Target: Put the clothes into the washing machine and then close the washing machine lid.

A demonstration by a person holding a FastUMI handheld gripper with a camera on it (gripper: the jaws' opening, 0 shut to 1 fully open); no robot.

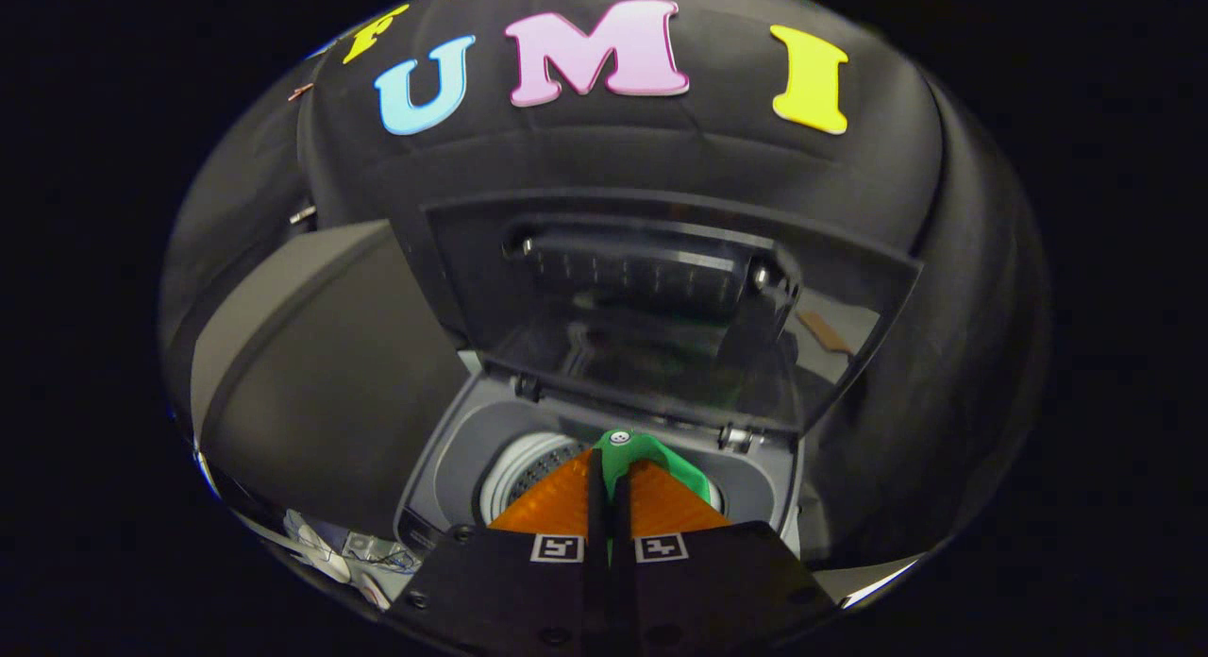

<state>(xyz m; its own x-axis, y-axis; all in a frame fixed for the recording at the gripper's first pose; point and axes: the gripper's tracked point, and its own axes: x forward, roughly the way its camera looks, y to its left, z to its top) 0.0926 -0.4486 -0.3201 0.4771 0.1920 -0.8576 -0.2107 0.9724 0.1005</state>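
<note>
Gripper view, looking down into a top-loading washer (pixel 755 487). The tongs (pixel 611 478), with orange fingers (pixel 557 506), are drawn together and clamped on a green garment (pixel 651 454), which bulges out just beyond the fingertips and carries a small white round mark. The garment hangs over the washer's opening, above the pale drum (pixel 524 463) with its perforated wall, visible left of the fingers. The lid (pixel 661 308), a dark transparent panel with a handle bar near its far edge, stands raised behind the opening, hinged at the far rim. A dark grey panel (pixel 321 374) lies to the left of the washer.
</note>
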